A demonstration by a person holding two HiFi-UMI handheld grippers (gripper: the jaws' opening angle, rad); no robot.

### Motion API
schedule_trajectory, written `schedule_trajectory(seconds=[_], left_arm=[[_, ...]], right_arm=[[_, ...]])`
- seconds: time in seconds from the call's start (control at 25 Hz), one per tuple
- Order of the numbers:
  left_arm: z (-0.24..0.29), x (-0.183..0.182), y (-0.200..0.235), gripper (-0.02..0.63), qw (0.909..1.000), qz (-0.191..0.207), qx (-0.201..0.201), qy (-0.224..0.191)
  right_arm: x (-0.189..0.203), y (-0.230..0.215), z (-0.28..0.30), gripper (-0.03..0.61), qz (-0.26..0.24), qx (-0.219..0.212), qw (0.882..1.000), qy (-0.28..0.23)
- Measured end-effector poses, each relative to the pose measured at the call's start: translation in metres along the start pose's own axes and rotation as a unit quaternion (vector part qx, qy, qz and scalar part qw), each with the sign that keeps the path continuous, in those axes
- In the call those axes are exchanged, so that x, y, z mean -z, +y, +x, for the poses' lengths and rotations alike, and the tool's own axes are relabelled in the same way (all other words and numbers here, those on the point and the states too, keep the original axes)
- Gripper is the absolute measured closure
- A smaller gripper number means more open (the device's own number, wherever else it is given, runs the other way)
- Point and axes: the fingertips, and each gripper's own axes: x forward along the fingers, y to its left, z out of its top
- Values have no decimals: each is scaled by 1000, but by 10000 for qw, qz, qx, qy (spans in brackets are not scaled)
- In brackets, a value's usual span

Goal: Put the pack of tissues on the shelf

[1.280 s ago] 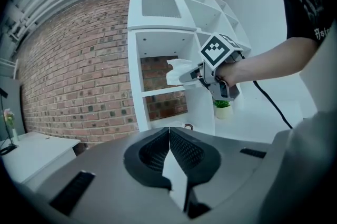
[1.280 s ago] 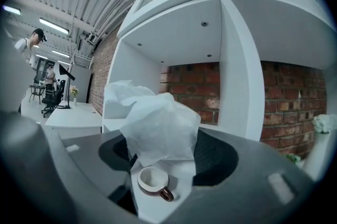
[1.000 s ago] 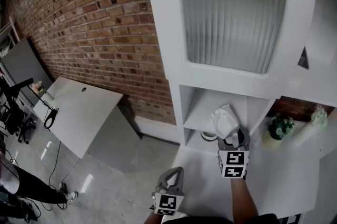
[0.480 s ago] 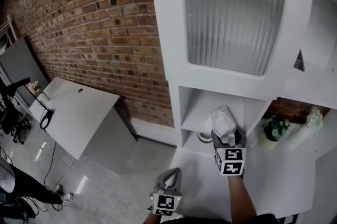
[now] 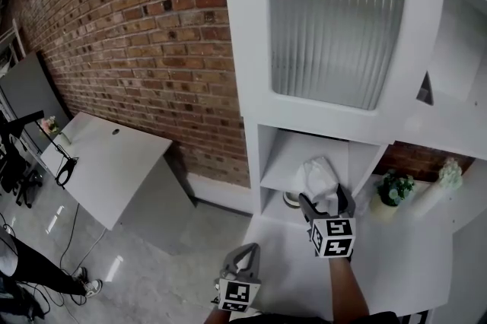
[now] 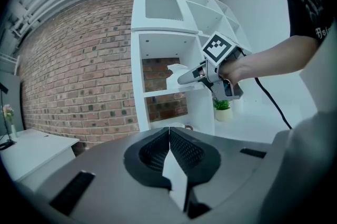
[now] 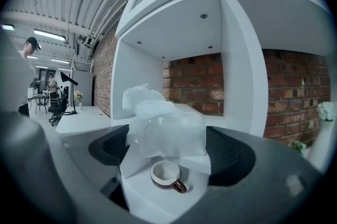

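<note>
Pack of tissues (image 7: 166, 131) set on the shelf (image 7: 197, 162), grip just let go.
Nearest, low down: left gripper (image 6: 169, 136) with jaws pressed together on nothing. Further on, at the open compartment of the cabinet (image 5: 245, 49): right gripper (image 5: 326, 195) with jaws just spread to their widest, flanking the pack without pinching it. Under the pack, on the level below: a brown cup (image 7: 166, 175). Behind everything: brick wall (image 7: 192, 81).

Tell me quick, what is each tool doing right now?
Left tool: closed, empty.
Right tool: open, its jaws have just been opening; tissue pack sits loose between them.
</note>
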Motion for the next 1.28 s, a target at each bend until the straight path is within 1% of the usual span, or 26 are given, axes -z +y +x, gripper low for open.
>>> schedule_trajectory(seconds=[0.08,0.16,0.36,0.52,0.68,0.84,1.0,1.28], left_arm=[[0,-2,-3,603,10000,11,5,-29],[-2,-4,-7,603,10000,9,25,-61],[-8,-10,-7,603,9999,91,-4,-146],[-13,-13,-11,603,9998,124,19,-180],[-18,-14,-19,603,9997,129,54,-213],[-25,-17,-20,603,9995,155,51,-264],[-31,-19,-26,603,9993,169,113,-307],[-41,-25,-40,603,9986,225,255,-414]], right_arm=[[4,3,-3,141,-9,-124,9998,122],[7,0,-10,141,-64,-122,9998,168],[-3,0,-26,141,-52,-120,9999,-74],[-4,2,-39,141,-102,-127,9998,-116],[5,1,-57,141,-385,-60,9992,-96],[9,5,-73,141,-329,-149,9991,-202],[12,5,-92,141,-433,-75,9983,-372],[33,1,-123,143,-337,55,9991,-269]])
